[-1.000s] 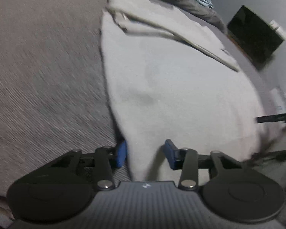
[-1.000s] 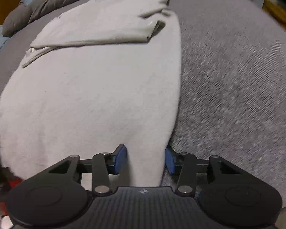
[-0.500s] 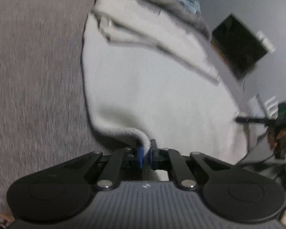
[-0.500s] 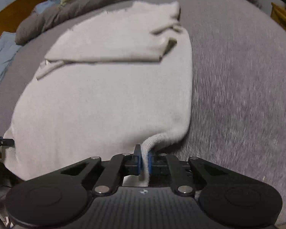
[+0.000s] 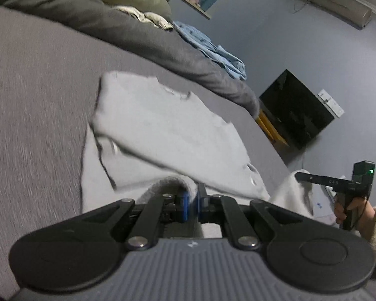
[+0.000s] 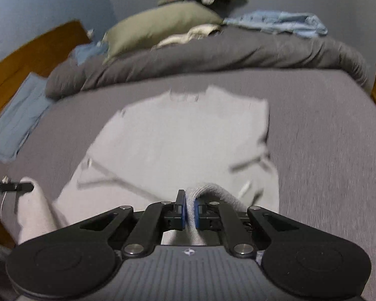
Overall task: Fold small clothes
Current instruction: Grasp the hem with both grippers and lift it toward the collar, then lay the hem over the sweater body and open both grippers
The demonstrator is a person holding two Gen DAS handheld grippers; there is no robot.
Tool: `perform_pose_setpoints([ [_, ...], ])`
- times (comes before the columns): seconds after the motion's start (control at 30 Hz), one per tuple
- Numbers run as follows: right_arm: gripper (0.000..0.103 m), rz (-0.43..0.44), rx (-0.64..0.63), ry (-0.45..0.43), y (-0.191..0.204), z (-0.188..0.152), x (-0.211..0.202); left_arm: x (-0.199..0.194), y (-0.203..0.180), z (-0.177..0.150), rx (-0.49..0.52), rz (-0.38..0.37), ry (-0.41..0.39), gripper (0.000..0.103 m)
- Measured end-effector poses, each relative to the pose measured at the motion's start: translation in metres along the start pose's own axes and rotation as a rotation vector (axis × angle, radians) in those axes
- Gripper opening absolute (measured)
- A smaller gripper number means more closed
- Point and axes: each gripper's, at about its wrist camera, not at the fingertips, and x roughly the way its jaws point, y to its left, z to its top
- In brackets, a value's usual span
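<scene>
1. Two hem corners of the pale grey sweater [image 6: 188, 135] hang pinched in your jaws: left gripper [image 5: 192, 204] on one, right gripper [image 6: 190, 212] on the other.
2. Your sweater lies on the grey bed [image 6: 325, 138], long axis running away from you, neckline at the far end towards the dark duvet [image 6: 213, 52].
3. Since a second ago, both pairs of jaws have closed on the hem and lifted it clear of the bed.

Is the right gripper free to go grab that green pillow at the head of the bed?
Probably not: the right gripper is shut on the white garment's hem, and the green pillow lies beyond the rolled duvet.
</scene>
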Motion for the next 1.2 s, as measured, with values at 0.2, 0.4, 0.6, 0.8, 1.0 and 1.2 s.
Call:
perform_pose_setpoints([
  [0.2,0.007,-0.07,0.04,-0.105,-0.017,0.024,0.033,0.021,0.027,0.042,0.005,0.064,-0.065,0.001],
  [0.4,0.007,-0.126,0.091,-0.216,-0.045,0.024,0.06,0.06,0.059,0.058,0.028,0.123,-0.13,0.001],
  [0.6,0.044,-0.155,0.181,-0.108,-0.067,0.01,0.11,0.103,0.087,0.031,-0.008,0.123,-0.057,0.001],
  [0.8,0.053,-0.137,0.17,-0.029,-0.066,-0.002,0.129,0.115,0.088,0.016,0.061,0.143,0.022,0.015],
  [1.0,0.053,-0.092,0.041,0.028,-0.048,-0.015,0.124,0.119,0.084,0.011,0.069,0.155,0.022,0.044],
  [1.2,0.053,-0.077,0.035,0.063,-0.053,-0.022,0.117,0.128,0.063,0.005,0.172,0.225,0.025,0.046],
])
